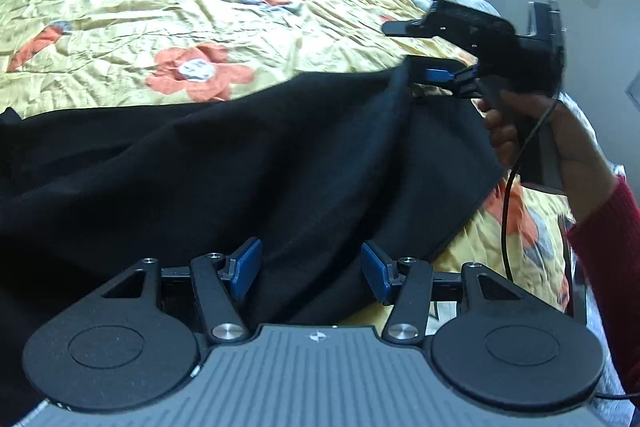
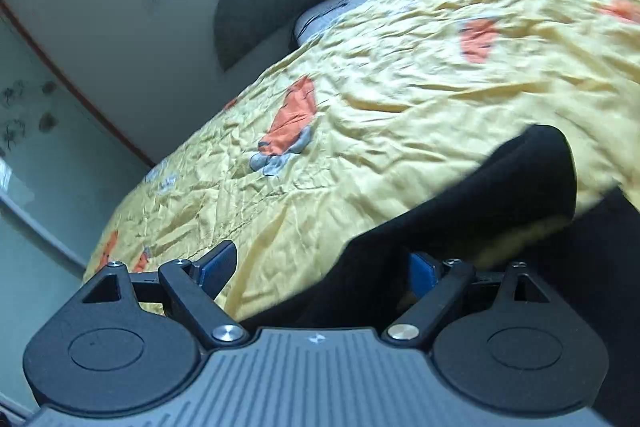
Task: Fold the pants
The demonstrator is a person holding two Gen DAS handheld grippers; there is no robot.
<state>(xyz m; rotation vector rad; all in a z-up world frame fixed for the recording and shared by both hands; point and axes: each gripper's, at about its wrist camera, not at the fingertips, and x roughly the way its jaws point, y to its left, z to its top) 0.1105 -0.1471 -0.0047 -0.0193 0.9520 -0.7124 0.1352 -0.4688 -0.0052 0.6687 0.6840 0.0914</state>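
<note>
While both grippers are on the job, we list what we see.

Item one: pants [image 1: 240, 163], black, soft, spread over the near half of a bed. In the left wrist view they fill the middle of the picture, from nine o'clock across to three o'clock. One edge is raised toward two o'clock, so the cloth slopes up there instead of lying flat.

Item two: right gripper [image 1: 416, 51], seen from the left wrist view at two o'clock, carried in the person's hand [image 1: 532, 131]. Its fingers stand well apart, the upper one clear of the cloth. The raised edge of the pants touches or drapes over the lower finger; in its own view, black fabric covers the pad at five o'clock, while the pad at seven o'clock is bare. We judge the cloth is hooked on one finger, not pinched, to lift the edge for a fold.

Item three: left gripper [image 1: 310, 273], at six o'clock of its own view. Its blue pads are apart, with the pants beneath or between them; we cannot tell whether they touch the cloth. We judge it waits low to take the near edge.

Item four: bedspread [image 1: 168, 7], yellow with orange flowers, crumpled, serving as the folding surface.

Item five: red sleeve [image 1: 612, 227] at four o'clock.
</note>
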